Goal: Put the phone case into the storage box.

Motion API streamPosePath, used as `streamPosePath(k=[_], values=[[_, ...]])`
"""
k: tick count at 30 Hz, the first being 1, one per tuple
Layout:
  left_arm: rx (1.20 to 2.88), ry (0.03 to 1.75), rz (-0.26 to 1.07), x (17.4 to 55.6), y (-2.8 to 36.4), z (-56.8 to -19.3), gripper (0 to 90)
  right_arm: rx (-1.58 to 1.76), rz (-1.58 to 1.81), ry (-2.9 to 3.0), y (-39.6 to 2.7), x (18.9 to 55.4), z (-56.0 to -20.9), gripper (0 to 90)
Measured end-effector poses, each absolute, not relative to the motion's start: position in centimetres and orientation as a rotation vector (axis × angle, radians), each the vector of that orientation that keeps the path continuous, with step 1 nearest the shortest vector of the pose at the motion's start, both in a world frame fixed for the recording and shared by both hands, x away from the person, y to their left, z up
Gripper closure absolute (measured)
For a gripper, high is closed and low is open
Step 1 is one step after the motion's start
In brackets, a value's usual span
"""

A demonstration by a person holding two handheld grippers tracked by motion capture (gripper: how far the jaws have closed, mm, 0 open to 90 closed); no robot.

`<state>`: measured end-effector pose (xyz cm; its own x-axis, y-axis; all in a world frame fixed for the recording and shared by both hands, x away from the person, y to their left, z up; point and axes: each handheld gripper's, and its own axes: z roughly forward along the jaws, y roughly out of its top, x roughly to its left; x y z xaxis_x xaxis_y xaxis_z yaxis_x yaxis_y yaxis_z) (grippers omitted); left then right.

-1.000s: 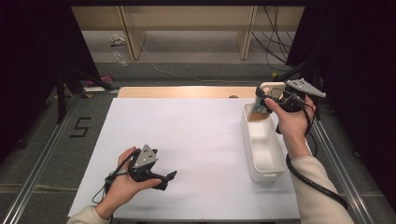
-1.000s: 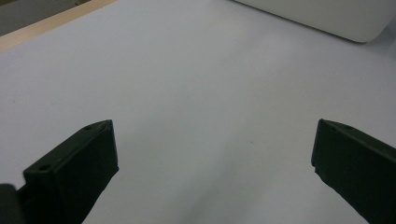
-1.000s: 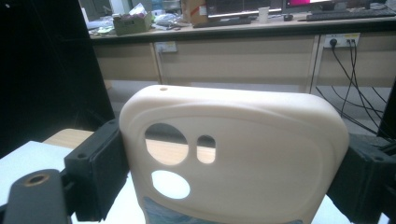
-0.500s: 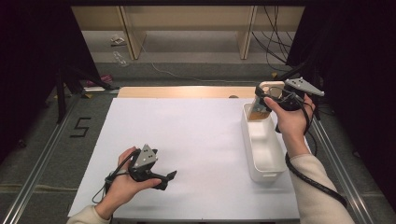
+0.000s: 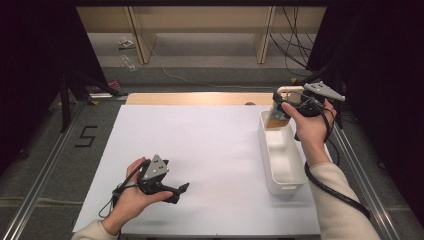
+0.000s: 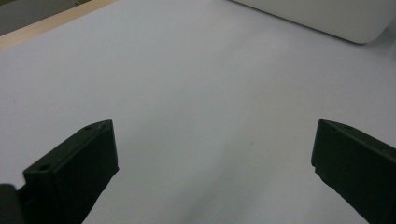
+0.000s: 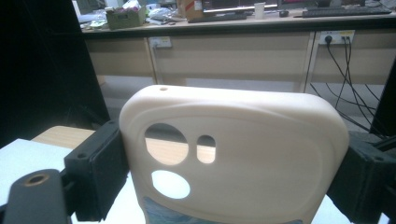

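Cream phone case (image 7: pixel 243 154), rounded corners, three camera cutouts

Bright tabletop, dark surroundings; close views slightly soft.

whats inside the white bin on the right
The white bin looks bare along its near and middle floor. Its far end is covered by the cream phone case held in the right tongs.

Nothing has shifted between the earlier pictures and now; the right gripper (image 5: pixel 280 109) holds the cream phone case (image 7: pixel 233 154) at the same spot over the far end of the white bin (image 5: pixel 280 150); the left gripper (image 5: pixel 181 192) lies as before on the white sheet (image 5: pixel 200 145).
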<state>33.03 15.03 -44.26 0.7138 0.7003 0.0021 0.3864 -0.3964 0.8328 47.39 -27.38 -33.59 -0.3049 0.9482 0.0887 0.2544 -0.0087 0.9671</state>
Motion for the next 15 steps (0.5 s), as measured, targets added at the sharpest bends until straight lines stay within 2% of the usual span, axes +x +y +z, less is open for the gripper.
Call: streamPosePath(k=[15], values=[[2.031,0.829,0.443,33.04,15.04,-44.28,0.0,1.271,1.339,1.614,-27.13,48.02,-33.65,12.9]])
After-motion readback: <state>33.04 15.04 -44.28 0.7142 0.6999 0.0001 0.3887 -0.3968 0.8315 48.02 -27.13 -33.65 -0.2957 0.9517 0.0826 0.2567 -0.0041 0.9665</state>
